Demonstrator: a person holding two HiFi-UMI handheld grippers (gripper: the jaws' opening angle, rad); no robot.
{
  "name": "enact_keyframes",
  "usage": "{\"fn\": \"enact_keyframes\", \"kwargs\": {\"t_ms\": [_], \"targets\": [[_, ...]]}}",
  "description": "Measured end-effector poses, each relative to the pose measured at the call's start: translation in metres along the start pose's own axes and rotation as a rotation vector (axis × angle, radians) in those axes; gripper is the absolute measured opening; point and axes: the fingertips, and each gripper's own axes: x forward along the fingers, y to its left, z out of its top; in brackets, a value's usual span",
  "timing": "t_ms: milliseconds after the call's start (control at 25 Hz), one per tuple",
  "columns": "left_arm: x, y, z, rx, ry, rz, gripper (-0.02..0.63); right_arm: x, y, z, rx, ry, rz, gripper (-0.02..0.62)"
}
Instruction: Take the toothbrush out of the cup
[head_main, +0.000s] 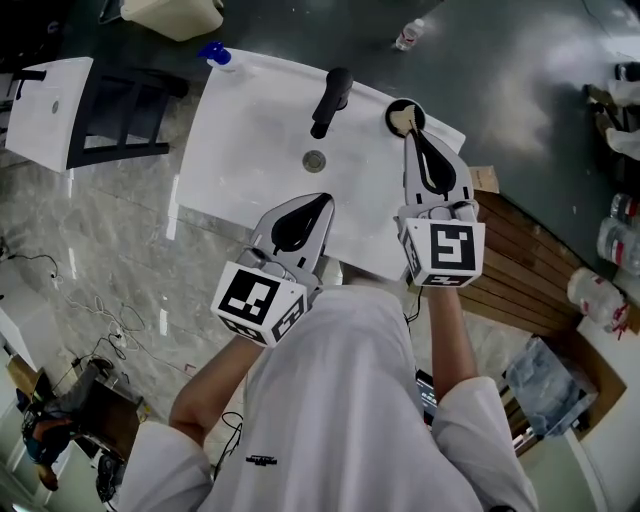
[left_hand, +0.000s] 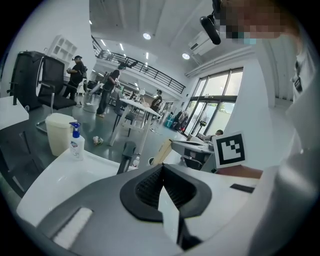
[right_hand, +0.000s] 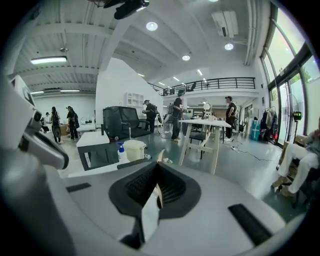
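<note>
Left gripper (head_main: 322, 203): fingers together, empty; above near edge of sink (head_main: 245, 140).
Right gripper (head_main: 410, 138): fingers clamped on toothbrush (head_main: 404, 122), just above cup (head_main: 391, 110).
Toothbrush: tan, tilted, lower end in cup.
Cup: dark, far right corner of sink.
Faucet (head_main: 331, 100): black, left of cup.
Soap bottle (head_main: 216, 54): far left corner.

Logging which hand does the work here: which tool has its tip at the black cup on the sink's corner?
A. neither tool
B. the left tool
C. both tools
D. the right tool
D: the right tool reaches the cup, its jaws closed on the toothbrush, while the left tool is shut and empty near the edge of the sink.
</note>
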Motion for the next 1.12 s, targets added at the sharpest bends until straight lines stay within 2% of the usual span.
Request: {"fn": "enact_keyframes", "kwargs": {"t_ms": [640, 840, 1120], "targets": [[-0.037, -0.039, 0.012, 0.066, -0.078, -0.036, 0.005, -0.111, -0.006, 0.087, -0.001, -0.198, -0.048, 0.006], [-0.044, -0.049, 0.019, 0.090, -0.100, -0.046, 0.005, -0.139, -0.003, 0.094, 0.006, -0.214, -0.047, 0.006], [-0.053, -0.069, 0.027, 0.125, -0.129, -0.063, 0.005, -0.175, 0.000, 0.081, 0.040, -0.211, -0.061, 0.006]]}}
